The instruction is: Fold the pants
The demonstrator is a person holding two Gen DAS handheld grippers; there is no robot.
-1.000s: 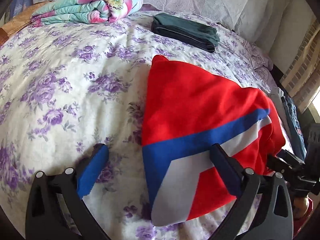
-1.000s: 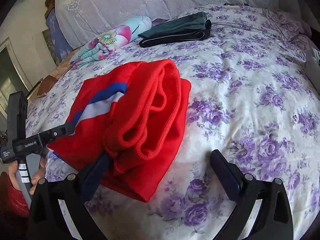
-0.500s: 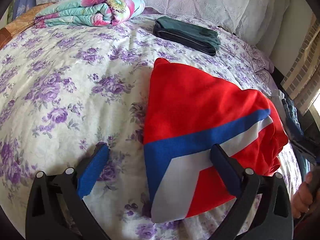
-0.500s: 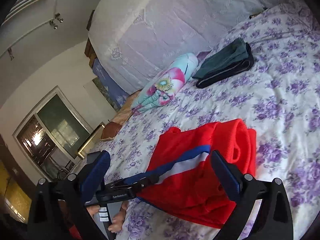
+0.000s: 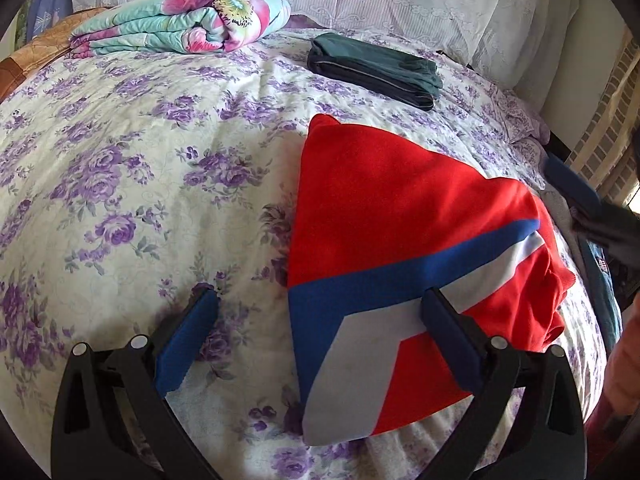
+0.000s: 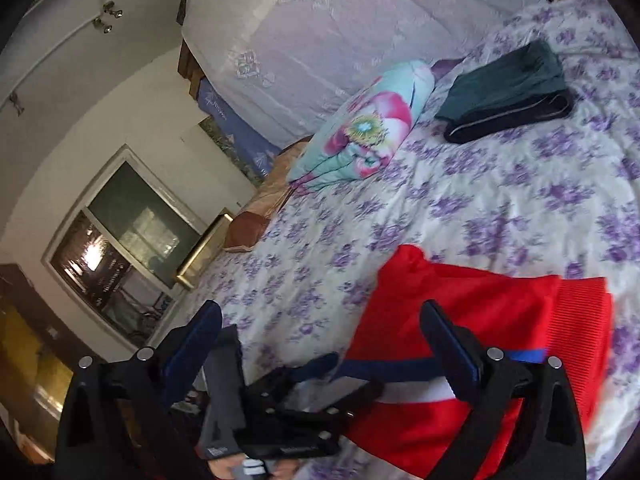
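- Red knit pants with a blue and white chevron stripe point(image 5: 400, 248) lying folded into a compact wedge on the bed with the white, purple-flowered cover point(image 5: 140, 168), at about four o'clock from the middle of the left wrist view.
- Folding judged nearly or fully done: layers stacked, ribbed edge at three o'clock of the bundle in the right wrist view, nothing trailing loose; perhaps only a final tidy or a move to a pile left.
- Left gripper point(image 5: 320, 332) low at six o'clock, blue pads spread wide, clamped on nothing; right-hand pad over the white stripe, contact with the cloth not clear.
- Right gripper point(image 6: 320, 344) raised and tilted, pads likewise wide apart and empty, pants point(image 6: 500, 340) under its right pad.
- Dark green folded garment point(image 5: 372, 68) at one o'clock and rolled turquoise floral quilt point(image 5: 180, 24) at eleven o'clock, both well apart from the pants.
- Hard to make out: underside folds of the pants; far edge of the bundle at three o'clock, crumpled; dark clothing off the bed's right edge cut by the lens rim; right wrist view blurred, holder's hand mostly hidden behind the other tool at six o'clock.
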